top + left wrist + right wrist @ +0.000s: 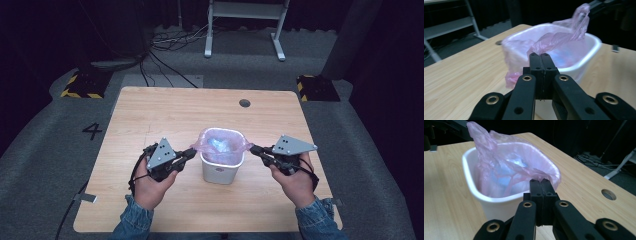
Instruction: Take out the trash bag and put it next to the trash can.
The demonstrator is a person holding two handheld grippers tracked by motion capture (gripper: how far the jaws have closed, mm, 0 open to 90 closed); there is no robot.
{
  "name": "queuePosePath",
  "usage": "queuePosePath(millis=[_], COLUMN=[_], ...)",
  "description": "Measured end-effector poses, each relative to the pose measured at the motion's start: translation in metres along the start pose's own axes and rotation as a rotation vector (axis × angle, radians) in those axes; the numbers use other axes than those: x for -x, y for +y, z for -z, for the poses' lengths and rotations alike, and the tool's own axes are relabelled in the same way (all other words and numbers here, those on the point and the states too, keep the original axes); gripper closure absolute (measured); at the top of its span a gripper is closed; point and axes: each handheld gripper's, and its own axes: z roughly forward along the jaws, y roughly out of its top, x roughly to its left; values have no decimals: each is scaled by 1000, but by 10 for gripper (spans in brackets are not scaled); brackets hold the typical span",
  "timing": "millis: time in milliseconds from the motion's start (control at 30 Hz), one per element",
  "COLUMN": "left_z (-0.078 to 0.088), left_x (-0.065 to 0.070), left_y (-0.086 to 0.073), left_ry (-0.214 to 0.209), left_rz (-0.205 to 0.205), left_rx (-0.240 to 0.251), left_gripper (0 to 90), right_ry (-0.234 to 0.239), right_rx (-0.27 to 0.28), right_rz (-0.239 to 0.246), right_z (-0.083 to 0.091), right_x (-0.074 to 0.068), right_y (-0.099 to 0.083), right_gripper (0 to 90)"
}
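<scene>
A small white bin (pixel 222 170) stands near the middle of the wooden table (pixel 150 115), lined with a thin pink plastic bag (pixel 220 142). My left gripper (pixel 192 152) is at the bin's left rim, shut on the bag's left edge (pixel 549 41). My right gripper (pixel 251 148) is at the right rim, shut on the bag's right edge (pixel 534 173). Both edges are pulled outward from the bin (pixel 586 47). Something pale blue (pixel 504 180) lies inside the bag, inside the bin (pixel 496 205).
A round cable hole (pixel 244 103) sits in the table near its far edge. Beyond the table are a white desk frame (pixel 245 25), floor cables (pixel 165 55) and two yellow-and-black striped blocks (pixel 82 85).
</scene>
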Motion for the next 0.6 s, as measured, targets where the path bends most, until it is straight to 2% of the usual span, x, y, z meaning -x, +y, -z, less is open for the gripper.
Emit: queuePosePath(millis=[67,133,300,433,467,600], left_z=[-5,-11,-27,-37,-39,-37], left_x=[-7,-12,-19,-18,-15,-8], left_y=[-3,-6,-15,-20,-20,-20], left_ry=[3,15,3,-30,-51,-54], left_rz=[22,27,46,44,37,10], left_rx=[-6,-15,-58,-82,-89,-102], left_gripper=[894,894,895,895,894,894], right_ry=[-9,-13,-21,-12,-11,2], right_rx=[-17,-24,-79,-91,-105,-113], right_rz=[-28,-37,-77,-90,-91,-86], right_z=[-9,-12,-29,-34,-37,-39], right_x=[6,8,16,16,15,11], right_y=[-4,-6,-22,-28,-31,-33], right_gripper=[900,900,900,900,900,900])
